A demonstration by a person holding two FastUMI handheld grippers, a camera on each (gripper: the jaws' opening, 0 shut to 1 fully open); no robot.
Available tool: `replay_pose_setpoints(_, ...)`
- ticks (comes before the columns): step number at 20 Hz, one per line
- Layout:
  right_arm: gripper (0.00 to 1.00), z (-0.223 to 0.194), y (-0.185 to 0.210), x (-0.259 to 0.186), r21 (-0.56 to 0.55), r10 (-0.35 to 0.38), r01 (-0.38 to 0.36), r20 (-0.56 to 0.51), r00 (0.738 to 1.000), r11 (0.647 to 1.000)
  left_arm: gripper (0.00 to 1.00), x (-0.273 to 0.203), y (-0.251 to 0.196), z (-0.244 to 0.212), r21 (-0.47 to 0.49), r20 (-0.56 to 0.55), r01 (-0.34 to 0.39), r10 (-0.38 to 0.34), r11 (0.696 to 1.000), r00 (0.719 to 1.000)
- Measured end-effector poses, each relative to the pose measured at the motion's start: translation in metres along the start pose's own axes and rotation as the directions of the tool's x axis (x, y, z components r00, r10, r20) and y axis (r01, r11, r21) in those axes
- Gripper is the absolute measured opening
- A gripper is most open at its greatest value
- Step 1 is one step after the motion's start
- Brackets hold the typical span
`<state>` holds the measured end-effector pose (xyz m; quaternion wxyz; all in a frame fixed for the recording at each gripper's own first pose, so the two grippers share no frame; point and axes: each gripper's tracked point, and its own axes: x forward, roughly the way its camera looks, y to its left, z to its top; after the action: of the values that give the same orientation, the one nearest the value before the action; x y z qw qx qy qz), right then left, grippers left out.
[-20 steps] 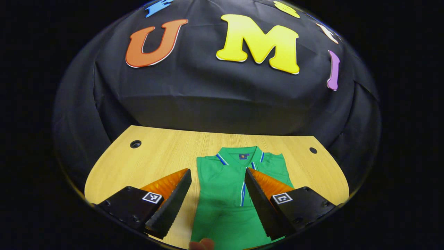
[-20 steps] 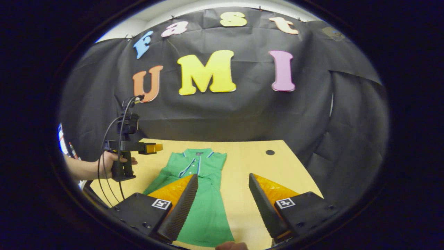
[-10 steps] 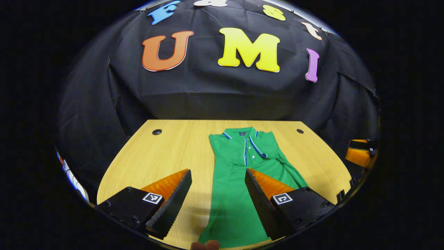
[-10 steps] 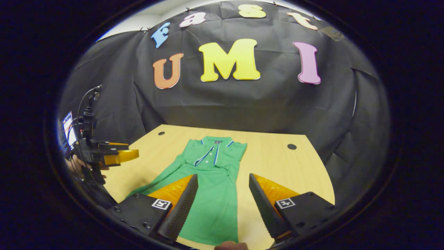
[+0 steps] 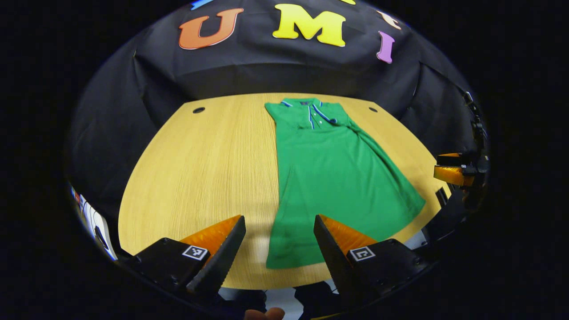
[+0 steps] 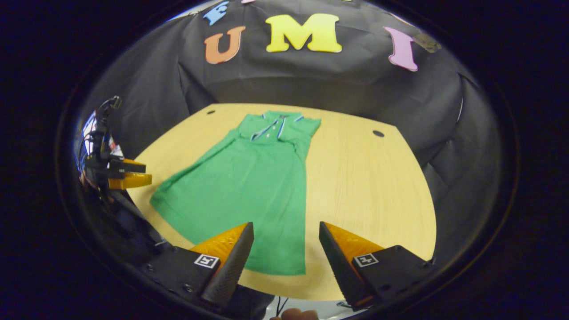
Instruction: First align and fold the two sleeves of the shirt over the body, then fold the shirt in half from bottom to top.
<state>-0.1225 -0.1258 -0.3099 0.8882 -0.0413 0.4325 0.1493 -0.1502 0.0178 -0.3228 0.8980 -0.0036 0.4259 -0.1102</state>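
Note:
A green polo shirt (image 5: 338, 173) lies flat on the wooden table (image 5: 200, 169), collar at the far end, hem near the front edge, both sleeves folded in over the body. It appears again in the right gripper view as the shirt (image 6: 249, 178) on the table (image 6: 364, 178). My left gripper (image 5: 279, 224) hovers open above the hem's left corner, holding nothing. My right gripper (image 6: 286, 231) is open above the hem's right corner, also empty. The right gripper (image 5: 453, 171) shows at the far right of the left gripper view, and the left gripper (image 6: 124, 175) at the left of the right gripper view.
Two round cable holes (image 5: 198, 110) (image 5: 372, 109) sit near the table's far corners. Black cloth walls close in the booth behind and beside the table. The table's front edge (image 5: 275, 280) runs just below the hem. A fingertip (image 5: 264, 314) shows at the bottom.
Both grippers have pulled back toward the front edge and risen, so the whole shirt down to its hem has come into view. Both stay open.

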Motion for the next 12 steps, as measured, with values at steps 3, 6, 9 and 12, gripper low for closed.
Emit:
replay_pose_setpoints(3,0.94,-0.035,0.003,0.005,0.025,0.010,-0.008,-0.078,0.997,1.000,1.00,0.006,-0.008,-0.028,-0.003,-0.049,0.029,-0.029,1.000,0.998)
replay_pose_setpoints(6,0.94,-0.055,0.005,0.018,0.029,0.004,0.000,-0.119,0.993,1.000,0.99,0.015,-0.003,-0.048,-0.036,-0.080,0.011,-0.014,0.999,0.997)
replay_pose_setpoints(9,0.94,-0.061,0.005,0.031,0.021,-0.007,0.010,-0.142,0.990,1.000,0.99,0.017,0.000,-0.055,-0.022,-0.095,-0.004,0.002,1.000,0.995)
replay_pose_setpoints(12,0.94,-0.070,0.007,0.042,0.014,-0.013,0.016,-0.165,0.986,1.000,1.00,0.016,0.001,-0.062,0.007,-0.104,-0.010,0.011,1.000,0.994)
